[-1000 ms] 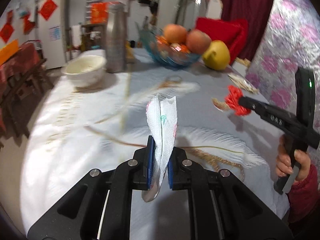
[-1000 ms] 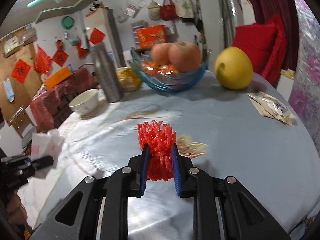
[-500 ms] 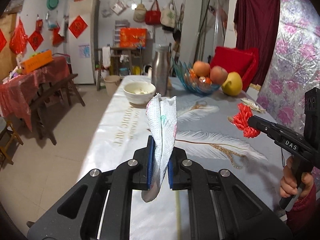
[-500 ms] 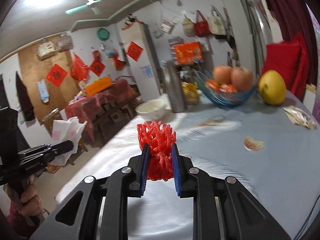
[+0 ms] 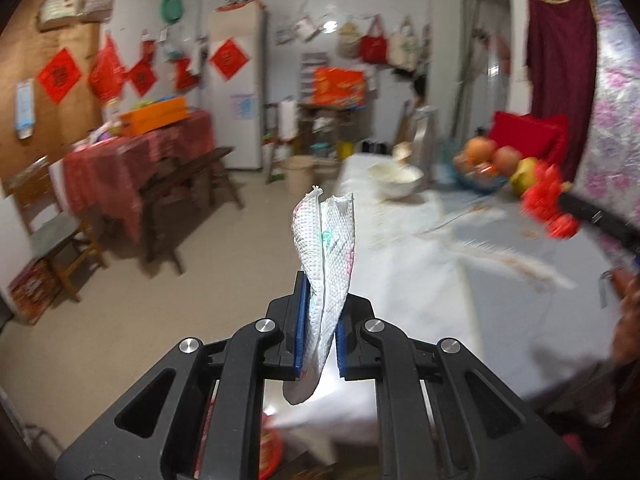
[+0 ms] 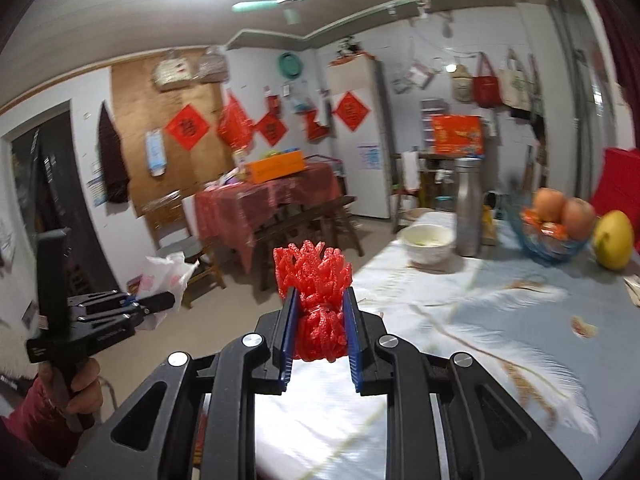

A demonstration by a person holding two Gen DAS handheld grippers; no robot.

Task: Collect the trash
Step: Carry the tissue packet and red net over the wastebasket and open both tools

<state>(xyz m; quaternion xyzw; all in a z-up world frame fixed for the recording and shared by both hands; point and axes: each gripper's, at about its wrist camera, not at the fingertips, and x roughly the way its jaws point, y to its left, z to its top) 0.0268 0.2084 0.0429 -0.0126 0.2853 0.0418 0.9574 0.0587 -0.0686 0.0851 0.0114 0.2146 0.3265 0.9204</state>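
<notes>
Left wrist view shows your left gripper [image 5: 318,330] clamped on the paper towel [image 5: 326,252] and, at its right edge, your right gripper [image 6: 318,334] squeezing the red foam net [image 6: 316,280], both lifted off the table [image 5: 420,276], probably for binning.

1. This is a lived-in home, a combined dining and storage room.
2. Right of frame, a dining table [image 6: 500,320] with a feather-print cloth carries a white bowl [image 6: 427,243], a steel flask [image 6: 469,206] and a blue glass fruit bowl [image 6: 550,240].
3. At centre stands a white fridge [image 6: 358,136].
4. Red diamond paper decorations [image 6: 188,127] hang on the left wall.
5. Tote bags [image 6: 486,84] hang at upper right.
6. A ceiling fan [image 6: 286,0] sits at the top.
</notes>
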